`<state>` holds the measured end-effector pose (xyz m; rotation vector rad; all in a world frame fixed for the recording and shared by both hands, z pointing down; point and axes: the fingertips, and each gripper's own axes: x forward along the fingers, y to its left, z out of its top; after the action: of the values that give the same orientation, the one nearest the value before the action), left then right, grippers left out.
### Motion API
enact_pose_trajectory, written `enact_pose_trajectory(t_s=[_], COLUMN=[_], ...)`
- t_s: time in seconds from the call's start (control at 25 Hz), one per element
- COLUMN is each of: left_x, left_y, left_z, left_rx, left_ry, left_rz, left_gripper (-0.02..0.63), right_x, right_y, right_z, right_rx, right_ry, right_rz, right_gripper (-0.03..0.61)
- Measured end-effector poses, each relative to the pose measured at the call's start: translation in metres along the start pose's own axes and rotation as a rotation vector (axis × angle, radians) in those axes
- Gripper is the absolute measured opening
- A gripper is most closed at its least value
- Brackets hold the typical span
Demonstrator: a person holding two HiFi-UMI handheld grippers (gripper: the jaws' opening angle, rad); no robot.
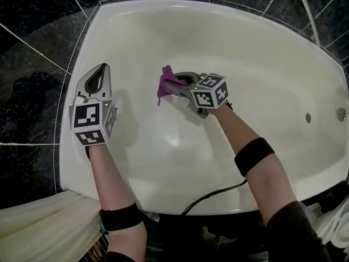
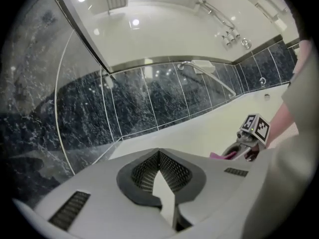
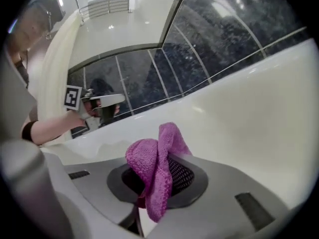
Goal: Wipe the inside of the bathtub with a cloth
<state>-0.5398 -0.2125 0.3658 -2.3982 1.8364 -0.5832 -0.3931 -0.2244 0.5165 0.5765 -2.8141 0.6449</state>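
Note:
The white bathtub point(image 1: 262, 64) fills the head view. My right gripper point(image 1: 175, 83) hangs inside it near the middle, shut on a purple cloth point(image 1: 166, 83) that bunches out past its jaws. In the right gripper view the cloth point(image 3: 154, 173) is pinched between the jaws and folds upward, a little off the tub wall point(image 3: 249, 113). My left gripper point(image 1: 98, 74) is over the tub's left rim, jaws closed with nothing between them. In the left gripper view the shut jaws point(image 2: 158, 156) point at the dark tiled wall, with the right gripper point(image 2: 249, 138) and cloth point(image 2: 222, 155) off to the right.
Dark marbled tiles point(image 1: 32, 64) surround the tub. Two round metal fittings point(image 1: 341, 113) sit in the tub's right wall. A cream curtain point(image 1: 43, 228) lies at the lower left. A black cable point(image 1: 212, 192) runs over the tub's near rim. A rail and tap fittings point(image 2: 229, 34) hang on the wall.

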Motion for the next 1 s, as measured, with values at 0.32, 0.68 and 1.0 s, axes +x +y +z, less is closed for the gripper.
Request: enact_pose_trajectory(t_s=[0.32, 0.68, 1.0], left_x=[0.033, 0.03, 0.031], left_y=[-0.017, -0.008, -0.005], left_z=[-0.02, -0.031, -0.03], left_rx=[-0.065, 0.028, -0.008], left_ry=[-0.017, 0.032, 0.039], left_rz=[-0.095, -0.053, -0.044], left_gripper=[0.0, 0.0, 0.0], right_x=[-0.012, 0.051, 0.101], right_y=[-0.153, -0.236, -0.229], right_z=[0.004, -0.03, -0.079], right_rx=[-0.087, -0.09, 0.016], right_ry=[0.036, 0.133, 0.193], right_rz=[-0.498, -0.569, -0.514], right_gripper=[0.091, 0.091, 0.09])
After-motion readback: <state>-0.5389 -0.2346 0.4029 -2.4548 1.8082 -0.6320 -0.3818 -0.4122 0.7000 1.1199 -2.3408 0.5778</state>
